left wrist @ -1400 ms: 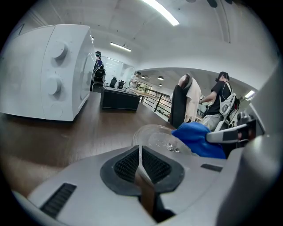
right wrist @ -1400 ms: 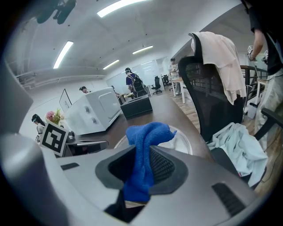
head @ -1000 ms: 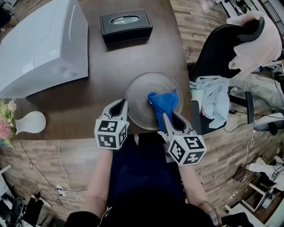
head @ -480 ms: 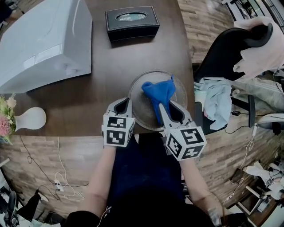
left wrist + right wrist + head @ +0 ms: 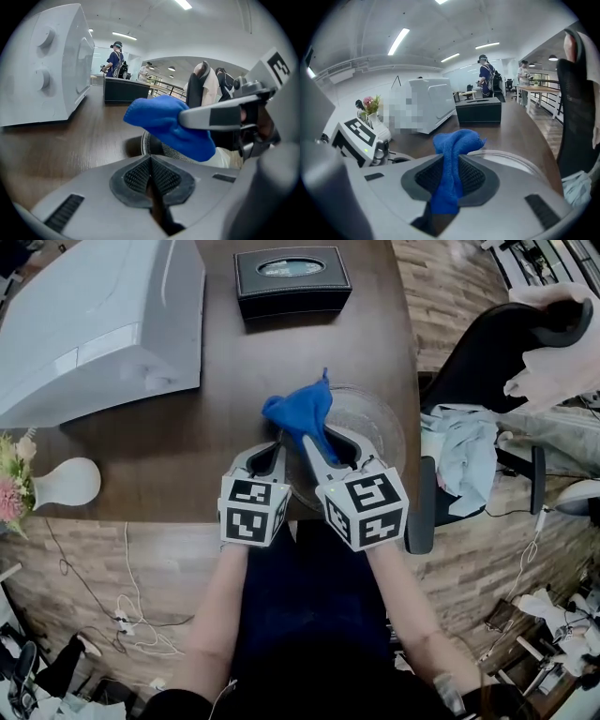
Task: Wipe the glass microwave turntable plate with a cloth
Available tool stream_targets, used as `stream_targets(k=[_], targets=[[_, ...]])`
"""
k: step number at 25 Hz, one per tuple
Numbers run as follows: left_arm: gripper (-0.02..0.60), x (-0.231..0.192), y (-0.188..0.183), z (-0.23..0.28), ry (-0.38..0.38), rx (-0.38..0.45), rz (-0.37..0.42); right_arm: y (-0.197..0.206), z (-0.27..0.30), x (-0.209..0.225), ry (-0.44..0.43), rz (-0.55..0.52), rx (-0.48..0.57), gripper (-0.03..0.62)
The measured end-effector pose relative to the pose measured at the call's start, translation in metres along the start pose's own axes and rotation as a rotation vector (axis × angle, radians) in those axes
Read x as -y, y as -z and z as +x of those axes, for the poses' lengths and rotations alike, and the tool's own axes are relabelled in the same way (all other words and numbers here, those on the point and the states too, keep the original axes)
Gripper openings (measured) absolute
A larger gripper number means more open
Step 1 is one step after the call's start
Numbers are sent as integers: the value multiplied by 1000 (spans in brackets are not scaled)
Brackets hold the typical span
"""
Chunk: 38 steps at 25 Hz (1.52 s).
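The glass turntable plate point(image 5: 375, 424) lies on the dark wooden table near its front edge, partly hidden behind both grippers. My right gripper point(image 5: 310, 442) is shut on a blue cloth point(image 5: 298, 411), which bunches up over the plate's left rim. In the right gripper view the cloth point(image 5: 453, 146) runs between the pads, with the plate point(image 5: 520, 165) beyond. My left gripper point(image 5: 275, 448) is shut with nothing between its pads, its tip at the plate's near left rim point(image 5: 157, 146). The left gripper view shows the cloth point(image 5: 168, 124) just ahead of it.
A white microwave point(image 5: 103, 324) stands at the back left, with a black tissue box point(image 5: 292, 277) at the back centre. A white vase with flowers point(image 5: 58, 486) sits at the table's left front edge. A black office chair with clothes point(image 5: 487, 371) is close on the right.
My right gripper has carried the blue cloth leftward across the plate, from its middle to its left rim, ending close beside the left gripper. The left gripper has stayed at the plate's rim.
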<state>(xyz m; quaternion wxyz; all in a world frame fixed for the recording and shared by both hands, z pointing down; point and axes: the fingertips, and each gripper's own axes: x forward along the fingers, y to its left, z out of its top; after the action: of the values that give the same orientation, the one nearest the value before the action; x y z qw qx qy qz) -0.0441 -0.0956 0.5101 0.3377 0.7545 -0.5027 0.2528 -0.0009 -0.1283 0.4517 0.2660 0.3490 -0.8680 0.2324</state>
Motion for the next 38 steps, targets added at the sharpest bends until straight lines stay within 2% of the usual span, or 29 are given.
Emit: stream_targets(k=[4,8,38], targets=[[2,-1,0,0,9,-6,-11,25,30,-9,-65,14,-103,77],[2,-1,0,0,-7,2,2,40,45,-10,-60,41,-158,77],[2,-1,1,1,-17,4,-30,37,27,57,106,160,-130,75]])
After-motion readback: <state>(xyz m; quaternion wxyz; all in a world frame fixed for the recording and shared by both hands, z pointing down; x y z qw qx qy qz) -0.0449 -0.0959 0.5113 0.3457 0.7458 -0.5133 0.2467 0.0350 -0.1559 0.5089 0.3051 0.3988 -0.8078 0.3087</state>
